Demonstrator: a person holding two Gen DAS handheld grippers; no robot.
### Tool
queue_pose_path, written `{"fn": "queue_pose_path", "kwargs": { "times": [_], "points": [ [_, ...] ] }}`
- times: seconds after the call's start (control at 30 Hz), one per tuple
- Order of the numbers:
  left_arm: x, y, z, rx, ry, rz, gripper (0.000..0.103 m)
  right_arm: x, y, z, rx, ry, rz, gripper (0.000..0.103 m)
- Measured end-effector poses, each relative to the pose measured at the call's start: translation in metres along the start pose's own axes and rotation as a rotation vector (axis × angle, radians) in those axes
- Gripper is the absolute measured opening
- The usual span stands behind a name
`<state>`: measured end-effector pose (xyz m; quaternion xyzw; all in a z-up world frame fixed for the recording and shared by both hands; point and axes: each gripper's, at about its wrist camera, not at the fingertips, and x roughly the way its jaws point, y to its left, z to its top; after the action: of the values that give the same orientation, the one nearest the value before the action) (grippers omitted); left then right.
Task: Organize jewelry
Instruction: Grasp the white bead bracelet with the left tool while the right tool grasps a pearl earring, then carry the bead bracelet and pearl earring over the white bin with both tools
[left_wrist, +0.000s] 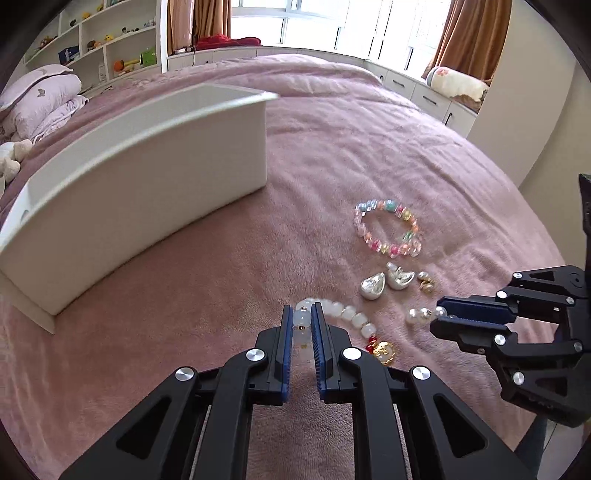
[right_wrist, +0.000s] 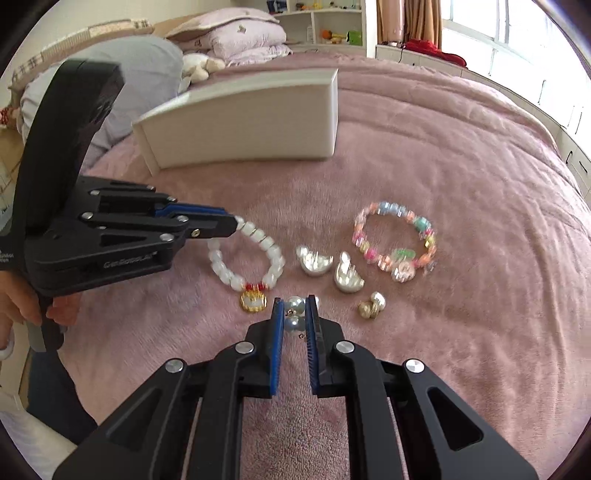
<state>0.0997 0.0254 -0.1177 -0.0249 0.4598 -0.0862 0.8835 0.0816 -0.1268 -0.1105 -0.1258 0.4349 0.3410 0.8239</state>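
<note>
My left gripper (left_wrist: 303, 317) is shut on the white bead bracelet (left_wrist: 351, 317), which has red beads and a gold charm; it also shows in the right wrist view (right_wrist: 258, 240). My right gripper (right_wrist: 295, 306) is shut on a pearl earring (right_wrist: 295, 314), seen from the left too (left_wrist: 421, 315). On the pink bedspread lie a multicoloured bead bracelet (right_wrist: 395, 240), two silver drop earrings (right_wrist: 314, 260) and a small gold-and-pearl earring (right_wrist: 373, 304). A white open box (left_wrist: 147, 177) stands behind them.
Pink bedspread (left_wrist: 332, 129) covers the bed. Pillows and soft toys (right_wrist: 229, 40) lie at its head. Shelves (left_wrist: 110, 40) and window cabinets stand behind. The person's hand (right_wrist: 22, 299) holds the left gripper.
</note>
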Motion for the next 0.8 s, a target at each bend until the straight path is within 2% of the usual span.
{"fn": "queue_pose_path", "kwargs": {
  "times": [0.27, 0.6, 0.8],
  "points": [
    [-0.046, 0.02, 0.024, -0.014, -0.084, 0.018, 0.015, -0.017, -0.002, 0.043, 0.037, -0.094, 0.038, 0.012],
    [-0.085, 0.084, 0.068, -0.062, -0.154, 0.111, 0.015, -0.018, 0.021, 0.128, -0.017, -0.205, 0.041, 0.012],
    [-0.095, 0.123, 0.091, -0.086, -0.17, 0.154, 0.015, -0.01, 0.026, 0.172, -0.041, -0.232, 0.047, 0.012]
  ]
}}
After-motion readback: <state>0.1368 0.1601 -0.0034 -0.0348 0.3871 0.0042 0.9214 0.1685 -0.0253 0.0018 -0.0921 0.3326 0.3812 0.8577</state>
